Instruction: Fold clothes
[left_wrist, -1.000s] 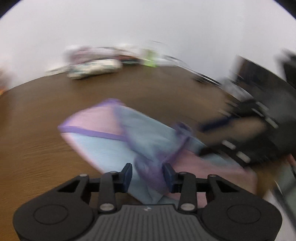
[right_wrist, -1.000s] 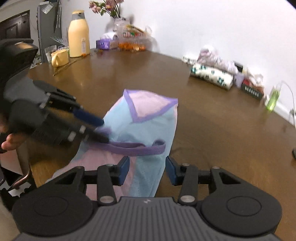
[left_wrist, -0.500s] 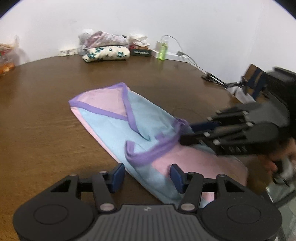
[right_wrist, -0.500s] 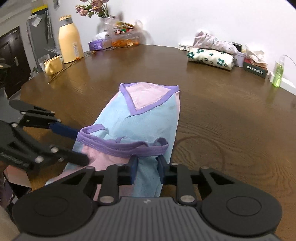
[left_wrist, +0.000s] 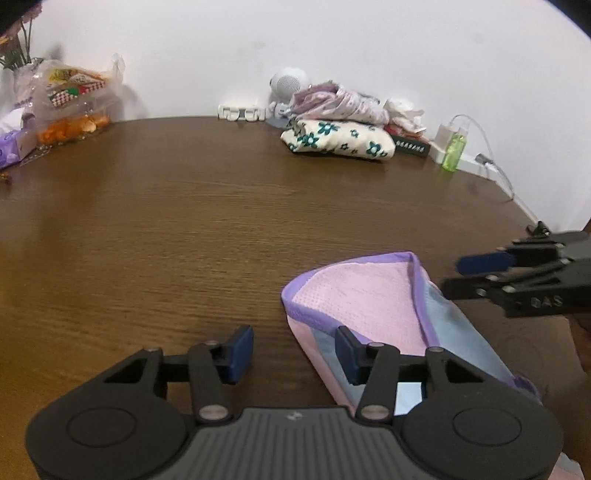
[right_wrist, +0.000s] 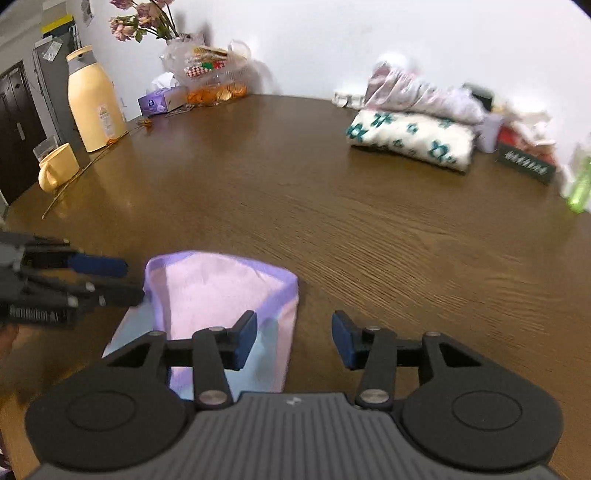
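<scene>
Left wrist view: left gripper jaws spread wide, holding nothing. Garment lies on the table, under the right finger and ahead-right.

Right wrist view: right gripper jaws likewise wide and empty; garment under the left finger.

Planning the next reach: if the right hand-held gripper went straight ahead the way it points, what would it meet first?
Probably bare wooden table. The right hand-held gripper is open beside the pink garment's edge; beyond lies the floral folded cloth, though depth is unclear.
</scene>
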